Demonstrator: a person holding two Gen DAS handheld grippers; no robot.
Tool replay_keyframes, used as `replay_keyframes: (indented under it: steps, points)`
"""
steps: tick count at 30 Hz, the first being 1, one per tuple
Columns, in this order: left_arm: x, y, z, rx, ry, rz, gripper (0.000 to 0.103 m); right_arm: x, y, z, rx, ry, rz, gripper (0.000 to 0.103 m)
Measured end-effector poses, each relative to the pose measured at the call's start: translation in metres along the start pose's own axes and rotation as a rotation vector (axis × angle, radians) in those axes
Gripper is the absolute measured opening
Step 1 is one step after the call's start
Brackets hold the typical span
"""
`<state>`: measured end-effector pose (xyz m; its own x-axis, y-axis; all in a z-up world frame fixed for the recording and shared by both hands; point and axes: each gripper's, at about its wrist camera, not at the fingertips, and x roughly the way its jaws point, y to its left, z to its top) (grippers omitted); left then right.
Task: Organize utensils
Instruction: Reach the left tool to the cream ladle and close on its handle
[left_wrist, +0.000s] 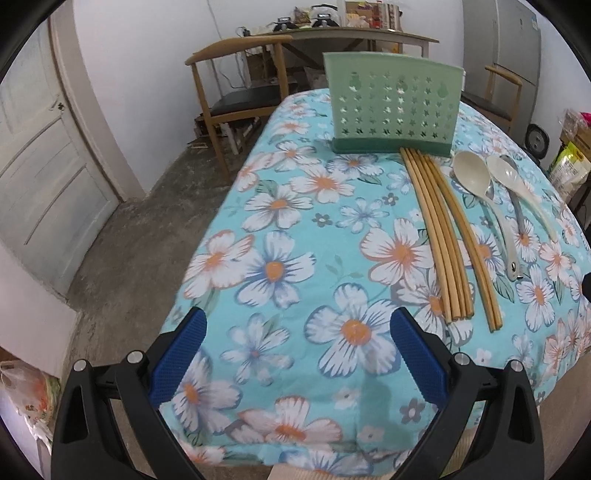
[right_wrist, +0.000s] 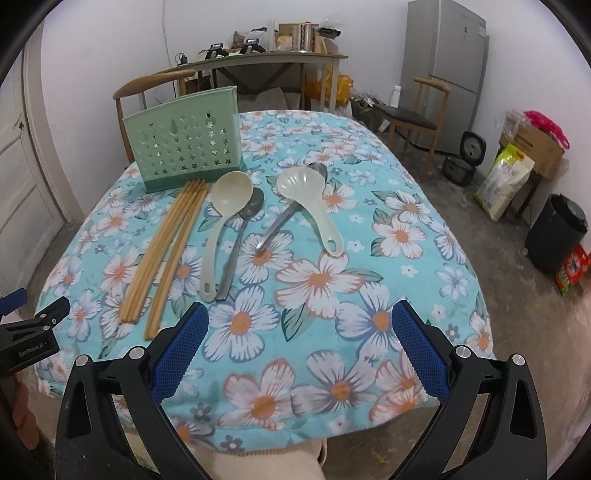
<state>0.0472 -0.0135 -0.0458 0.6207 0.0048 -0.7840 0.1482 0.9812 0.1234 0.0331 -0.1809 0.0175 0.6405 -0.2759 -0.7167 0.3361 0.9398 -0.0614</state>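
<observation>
A green perforated utensil holder (left_wrist: 393, 107) (right_wrist: 183, 142) stands upright at the far side of the table. Several wooden chopsticks (left_wrist: 439, 236) (right_wrist: 166, 251) lie in front of it. Right of them lie a cream ladle (left_wrist: 472, 177) (right_wrist: 231, 192), a metal spoon (right_wrist: 240, 236), a cream rice paddle (left_wrist: 517, 184) (right_wrist: 306, 195) and a second metal spoon (right_wrist: 280, 225) under it. My left gripper (left_wrist: 297, 332) is open and empty above the near left of the table. My right gripper (right_wrist: 301, 325) is open and empty above the near edge.
The table carries a blue floral cloth (left_wrist: 295, 240) (right_wrist: 388, 240). Wooden chairs (left_wrist: 236, 92) (right_wrist: 417, 110) stand around it. A cluttered desk (right_wrist: 258, 59), a fridge (right_wrist: 447, 66), a door (left_wrist: 37, 166), a black bin (right_wrist: 554, 236) and bags (right_wrist: 506, 177) line the room.
</observation>
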Motion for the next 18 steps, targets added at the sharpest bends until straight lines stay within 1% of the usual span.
replay_keyframes:
  steps: [3,6,7,10,12,14,15,18]
  points:
    - [0.009,-0.007,0.009,0.025,-0.013,-0.009,0.097,0.006,-0.005,0.007,-0.007,-0.032,0.007,0.095]
    - [0.020,-0.011,0.023,0.029,-0.013,-0.068,0.097,0.010,-0.012,0.014,-0.013,-0.080,0.025,0.095]
    - [0.022,-0.013,0.028,0.032,-0.020,-0.099,0.097,0.012,-0.013,0.017,-0.015,-0.092,0.030,0.095]
    - [0.026,-0.015,0.045,0.024,-0.050,-0.227,0.097,0.018,-0.016,0.025,-0.033,-0.139,0.040,0.095]
    - [0.028,-0.017,0.058,0.016,-0.089,-0.344,0.097,0.024,-0.017,0.032,-0.049,-0.161,0.041,0.095]
    - [0.031,-0.021,0.071,0.007,-0.098,-0.420,0.097,0.031,-0.019,0.038,-0.044,-0.171,0.048,0.095]
    - [0.033,-0.025,0.078,0.009,-0.094,-0.456,0.097,0.035,-0.020,0.042,-0.036,-0.170,0.054,0.095]
    - [0.036,-0.041,0.095,0.041,-0.084,-0.507,0.097,0.045,-0.027,0.051,0.003,-0.158,0.110,0.095]
